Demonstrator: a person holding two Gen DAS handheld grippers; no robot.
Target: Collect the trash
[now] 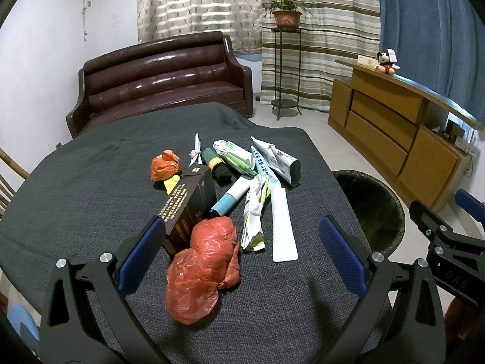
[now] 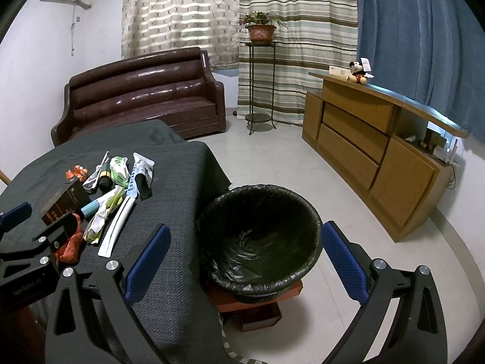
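Note:
A pile of trash lies on the dark grey tablecloth. Nearest is a crumpled red plastic bag, lying between the fingers of my left gripper, which is open and hovers low over it. Behind the bag are a black box, a white flat strip, a blue-and-white tube, several paper wrappers and a small orange bag. My right gripper is open and empty above the black-lined bin beside the table. The left gripper also shows at the left edge over the red bag.
The bin rests on a red-brown box on the tiled floor, right of the table edge. A brown sofa stands behind the table, a plant stand by the curtains, and a wooden cabinet along the right wall.

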